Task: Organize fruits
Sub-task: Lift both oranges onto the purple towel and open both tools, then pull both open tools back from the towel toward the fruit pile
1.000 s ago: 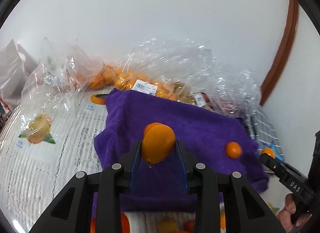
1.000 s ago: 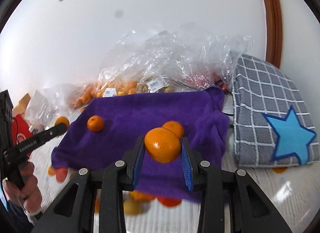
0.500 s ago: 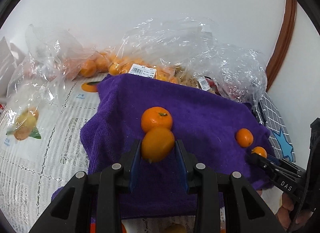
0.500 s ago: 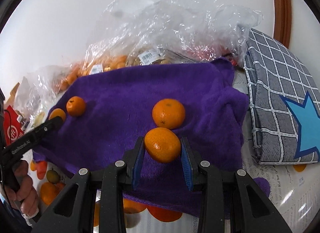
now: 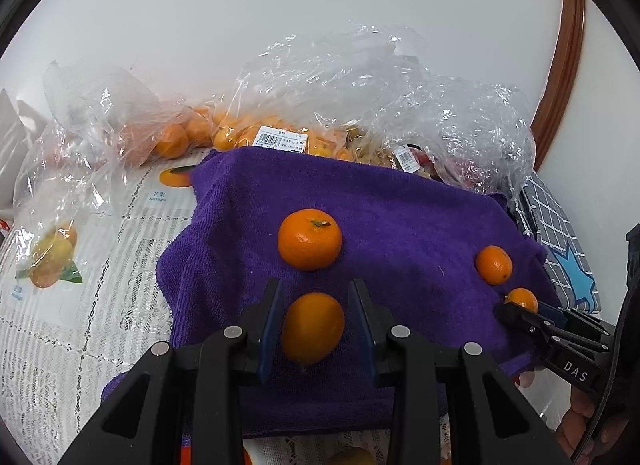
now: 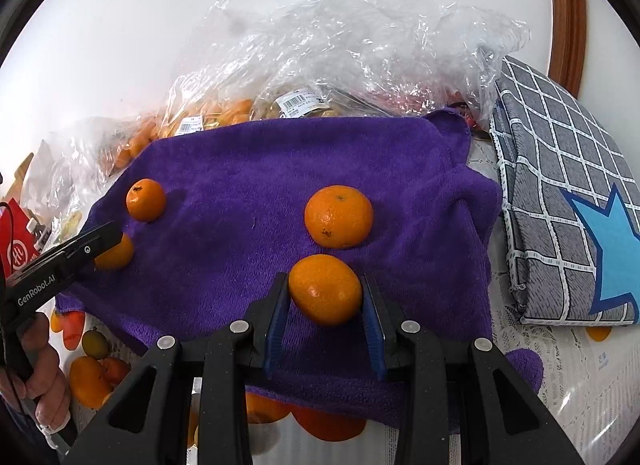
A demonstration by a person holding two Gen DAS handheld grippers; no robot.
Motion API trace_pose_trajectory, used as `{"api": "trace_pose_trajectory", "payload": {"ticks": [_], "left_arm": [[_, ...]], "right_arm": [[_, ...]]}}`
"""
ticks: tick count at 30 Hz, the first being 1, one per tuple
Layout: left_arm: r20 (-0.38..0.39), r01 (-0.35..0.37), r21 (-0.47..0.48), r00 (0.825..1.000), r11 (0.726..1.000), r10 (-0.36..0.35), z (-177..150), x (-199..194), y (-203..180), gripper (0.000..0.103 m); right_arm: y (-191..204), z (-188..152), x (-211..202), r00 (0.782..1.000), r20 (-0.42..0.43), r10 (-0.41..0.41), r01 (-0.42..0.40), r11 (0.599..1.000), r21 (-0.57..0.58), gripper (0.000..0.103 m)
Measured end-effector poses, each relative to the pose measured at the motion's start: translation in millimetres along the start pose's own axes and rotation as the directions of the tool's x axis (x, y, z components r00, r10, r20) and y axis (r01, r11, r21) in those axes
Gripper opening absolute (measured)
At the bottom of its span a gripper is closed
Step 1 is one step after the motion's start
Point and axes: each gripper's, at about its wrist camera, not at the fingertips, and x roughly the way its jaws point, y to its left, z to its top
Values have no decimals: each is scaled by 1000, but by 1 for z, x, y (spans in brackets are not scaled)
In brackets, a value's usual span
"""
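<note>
A purple towel [image 5: 400, 225] [image 6: 248, 185] lies spread on the table. My left gripper [image 5: 316, 325] has its jaws apart around a small orange [image 5: 313, 327] that lies on the towel, with gaps on both sides. A larger mandarin [image 5: 310, 239] sits just beyond it. My right gripper [image 6: 325, 293] is shut on a mandarin [image 6: 325, 289] low over the towel, next to another mandarin [image 6: 339, 216]. The right gripper's tip also shows in the left wrist view [image 5: 520, 311] beside a resting mandarin [image 5: 493, 265].
Clear plastic bags of oranges [image 5: 256, 133] [image 6: 304, 77] lie behind the towel. A grey checked cloth with a blue star [image 6: 568, 201] lies to the right. The tablecloth with printed fruit pictures [image 5: 80, 249] shows to the left and under the towel's near edge.
Both grippers moved down and forward over the towel. The left jaws have widened, leaving its orange lying on the towel. The right gripper still grips its mandarin.
</note>
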Motion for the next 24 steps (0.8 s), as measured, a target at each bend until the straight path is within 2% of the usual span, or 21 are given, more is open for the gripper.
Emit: {"api": "trace_pose_trajectory", "payload": {"ticks": [4,6,8,9,16,24], "left_arm": [[1,6,1,1000,1000,-6,0,-1,0,35],[5,12,4,1000,1000,-12,0,-2,-1,45],[11,20,6,1000,1000,-20,-1,-3,-2,47],[14,24,4,1000,1000,-24,-1,-4,-1,49],[75,39,-27,997,999,-37,-2,-18,3,53],[114,30,-40,993,999,-25,-5,-33,7,54]], "right_arm": [[2,-1,-2,1000,1,0,0,1000,-13,40],[2,-2,-5,1000,9,16,-16,1000,-15,48],[3,-3,-9,999,30,18,-18,1000,-10,66],[2,-3,-13,999,49,24,-24,1000,-5,67],[-7,-2,-27,995,101,22,-27,998,49,69],[-4,-3,-43,990,138,18,-24,999,41,69]]}}
